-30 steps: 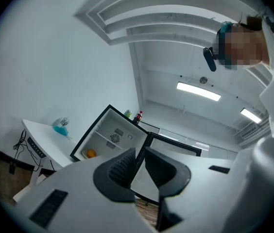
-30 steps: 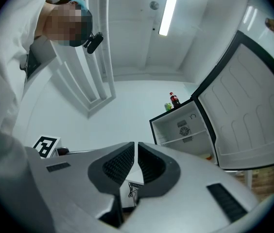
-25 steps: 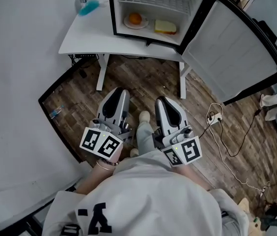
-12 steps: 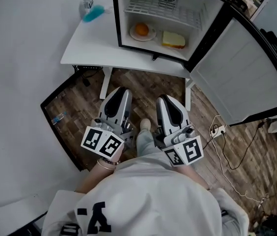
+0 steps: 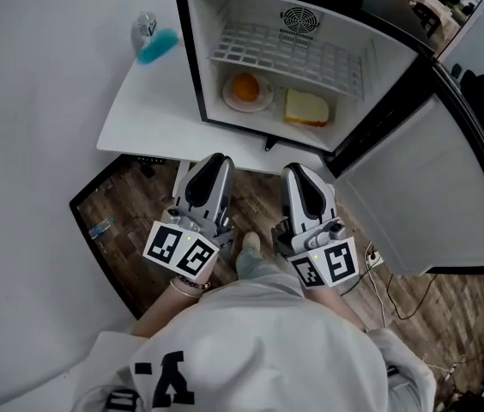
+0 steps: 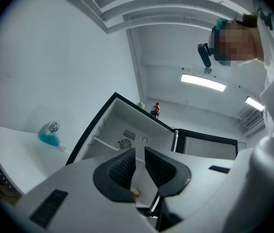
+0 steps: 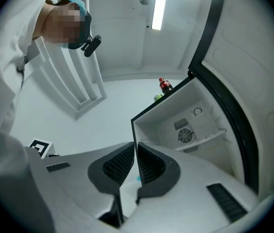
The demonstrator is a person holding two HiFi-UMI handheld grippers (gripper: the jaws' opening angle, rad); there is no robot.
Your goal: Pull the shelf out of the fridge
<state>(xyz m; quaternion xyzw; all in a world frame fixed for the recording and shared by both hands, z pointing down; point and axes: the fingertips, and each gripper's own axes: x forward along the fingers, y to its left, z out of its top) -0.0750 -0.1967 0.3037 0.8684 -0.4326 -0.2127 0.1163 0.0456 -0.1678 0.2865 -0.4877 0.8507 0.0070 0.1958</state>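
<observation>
A small black fridge (image 5: pixel 192 75) stands open on a white table (image 5: pixel 139 110). Its white wire shelf (image 5: pixel 289 54) sits in the upper half of the cabinet. Below the shelf lie an orange on a plate (image 5: pixel 245 87) and a sandwich (image 5: pixel 305 107). My left gripper (image 5: pixel 214 163) and right gripper (image 5: pixel 298 174) are both shut and hold nothing. They hang side by side in front of the table edge, short of the fridge opening. The left gripper view shows the shelf (image 6: pixel 105 143) and fan grille beyond the shut left gripper (image 6: pixel 140 158). In the right gripper view the shelf (image 7: pixel 207 139) lies right of the shut right gripper (image 7: pixel 135 160).
The fridge door (image 5: pixel 435 187) swings wide open to the right. A clear cup with something turquoise (image 5: pixel 152 37) stands on the table left of the fridge. A dark floor mat (image 5: pixel 105 221) lies below, with cables (image 5: pixel 401 286) on the wood floor at right. Bottles (image 6: pixel 155 109) stand on the fridge top.
Both grippers have moved forward toward the fridge, which now looms larger and nearer in the head view. The jaws stayed shut.
</observation>
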